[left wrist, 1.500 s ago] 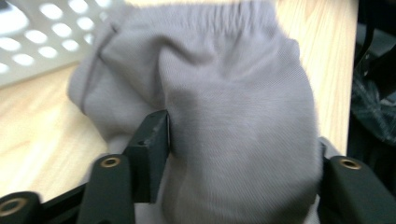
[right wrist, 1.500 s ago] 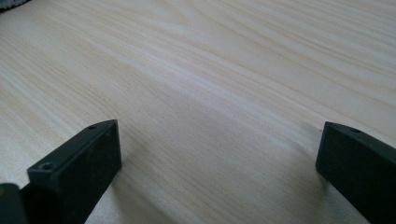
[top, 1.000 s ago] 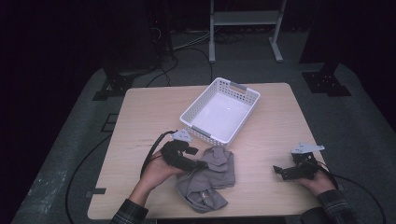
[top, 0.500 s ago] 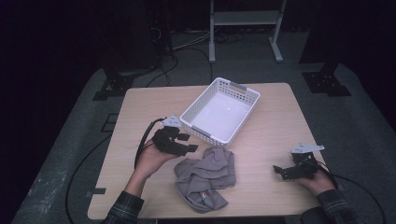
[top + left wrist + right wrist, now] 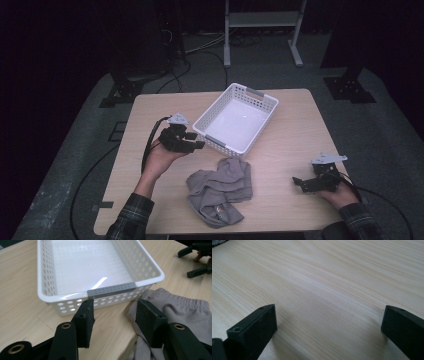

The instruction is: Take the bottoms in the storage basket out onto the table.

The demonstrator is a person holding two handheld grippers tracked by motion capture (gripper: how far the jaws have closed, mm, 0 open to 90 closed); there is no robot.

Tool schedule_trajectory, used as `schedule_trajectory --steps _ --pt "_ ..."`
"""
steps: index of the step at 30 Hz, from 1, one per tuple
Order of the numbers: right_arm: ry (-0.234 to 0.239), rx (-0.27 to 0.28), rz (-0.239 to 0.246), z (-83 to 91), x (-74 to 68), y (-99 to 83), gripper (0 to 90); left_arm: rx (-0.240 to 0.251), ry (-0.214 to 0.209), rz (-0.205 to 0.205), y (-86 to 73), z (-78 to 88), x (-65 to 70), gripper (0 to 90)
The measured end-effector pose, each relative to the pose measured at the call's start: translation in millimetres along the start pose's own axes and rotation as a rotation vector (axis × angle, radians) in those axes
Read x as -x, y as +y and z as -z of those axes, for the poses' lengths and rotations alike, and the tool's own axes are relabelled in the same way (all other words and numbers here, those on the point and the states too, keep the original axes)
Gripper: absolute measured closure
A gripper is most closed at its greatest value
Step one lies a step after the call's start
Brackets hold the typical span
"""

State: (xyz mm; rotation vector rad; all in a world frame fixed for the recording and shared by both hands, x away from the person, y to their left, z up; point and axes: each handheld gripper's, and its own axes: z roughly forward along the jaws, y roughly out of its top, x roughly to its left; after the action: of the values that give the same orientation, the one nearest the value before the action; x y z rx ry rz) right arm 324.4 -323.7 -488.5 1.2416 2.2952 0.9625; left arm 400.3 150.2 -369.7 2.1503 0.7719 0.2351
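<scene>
You are lifting your empty, closing left gripper [image 5: 196, 141] off the grey garment [image 5: 220, 190] toward the basket [image 5: 235, 120], right gripper [image 5: 300, 182] resting released.

We see the grey garment [image 5: 175, 312] cut off at the bottom and right edges of the left gripper view, partly behind a jaw; its small print [image 5: 220, 212] stays unreadable to us.

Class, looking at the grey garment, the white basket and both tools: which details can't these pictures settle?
- Grey garment: its type, crumpled in the high view; cut off in the left gripper view.
- Small mark near its hem: too small.
- Right tool: its body, cropped in the right gripper view.
</scene>
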Motion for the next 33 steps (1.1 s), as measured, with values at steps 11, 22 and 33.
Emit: schedule_trajectory --steps 11,22,33 --pt "0.0 0.001 -0.001 0.0 -0.1 0.0 0.0 -0.002 0.04 0.008 6.7 -6.2 -13.9 52.5" --pt "-0.006 -0.001 -0.007 -0.1 -0.3 0.1 0.0 0.027 0.047 0.019 16.7 -12.7 -31.6 50.8" --pt "-0.011 0.001 -0.01 0.4 0.5 -0.4 0.0 0.008 0.067 0.03 21.7 -21.1 -47.4 49.3"
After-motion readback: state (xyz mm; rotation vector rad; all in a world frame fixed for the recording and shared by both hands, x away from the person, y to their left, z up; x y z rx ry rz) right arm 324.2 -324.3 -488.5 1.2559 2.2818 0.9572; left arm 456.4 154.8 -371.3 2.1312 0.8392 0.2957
